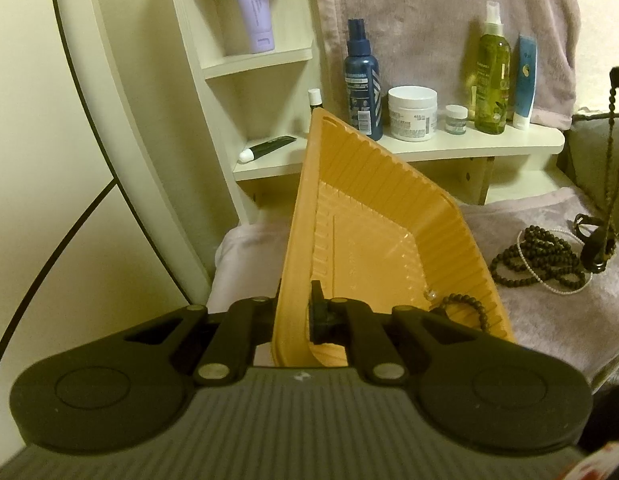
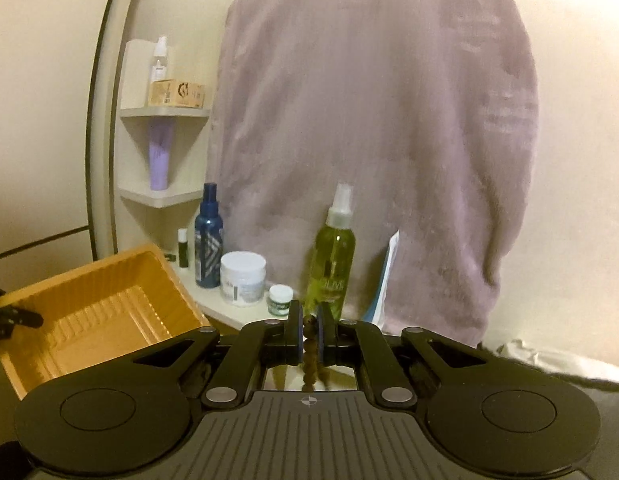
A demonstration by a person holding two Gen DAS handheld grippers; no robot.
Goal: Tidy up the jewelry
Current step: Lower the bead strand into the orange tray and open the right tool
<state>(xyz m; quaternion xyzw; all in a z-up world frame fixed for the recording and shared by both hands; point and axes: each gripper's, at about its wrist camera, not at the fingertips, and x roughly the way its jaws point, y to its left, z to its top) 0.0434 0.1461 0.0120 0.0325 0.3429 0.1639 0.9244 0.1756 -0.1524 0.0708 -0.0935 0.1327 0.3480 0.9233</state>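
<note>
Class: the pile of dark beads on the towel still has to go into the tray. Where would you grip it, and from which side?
Grip the bead pile at a loop on its top, coming from above. It lies flat and tangled on the towel, so a side approach would probably only push it along.

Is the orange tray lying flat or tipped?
Tipped: the left gripper clamps the orange tray by its rim, raising one side; a bead bracelet lies inside.

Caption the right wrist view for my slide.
Right gripper lifts a bead string beside the orange tray.
</note>
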